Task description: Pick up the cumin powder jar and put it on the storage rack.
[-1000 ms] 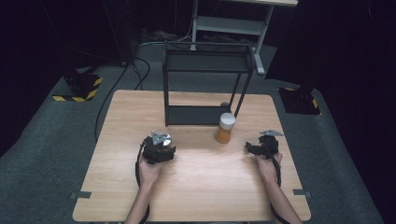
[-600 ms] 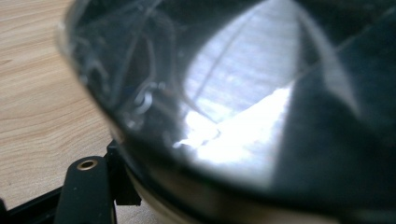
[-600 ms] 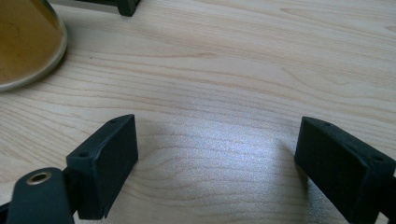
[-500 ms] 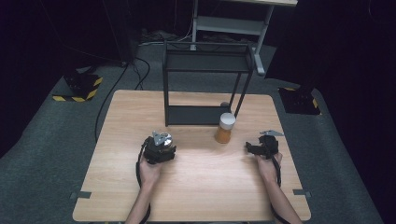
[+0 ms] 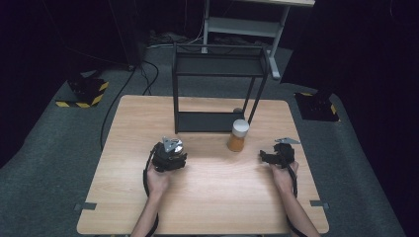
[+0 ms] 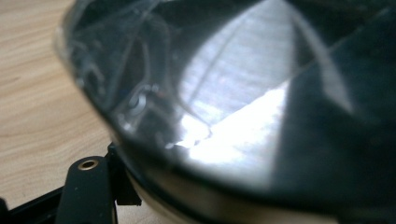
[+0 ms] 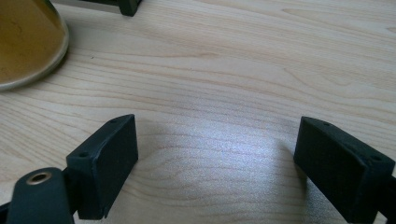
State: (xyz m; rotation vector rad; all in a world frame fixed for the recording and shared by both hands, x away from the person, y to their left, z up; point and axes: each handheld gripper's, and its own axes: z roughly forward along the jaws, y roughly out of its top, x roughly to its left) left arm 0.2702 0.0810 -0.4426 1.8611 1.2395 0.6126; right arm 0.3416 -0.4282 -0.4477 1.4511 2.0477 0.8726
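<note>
An orange-filled jar with a white lid (image 5: 238,136) stands on the wooden table (image 5: 212,197), just in front of a black two-level metal rack (image 5: 217,74). My right gripper (image 5: 266,155) rests on the table to the jar's right. It is open with only bare wood between its jaws (image 7: 215,158), and the jar's base (image 7: 23,42) sits at the upper left of its view. My left gripper (image 5: 169,154) lies on the table left of centre. A dark glossy rounded container (image 6: 243,93) sits right against its camera, pressed to the one finger (image 6: 88,191) I can see.
A rack foot (image 7: 128,5) stands just beyond the jar. Past the table's far edge are a grey desk frame (image 5: 247,24), floor cables (image 5: 123,84) and black-and-yellow striped blocks (image 5: 81,96). Both forearms come in from the table's near edge.
</note>
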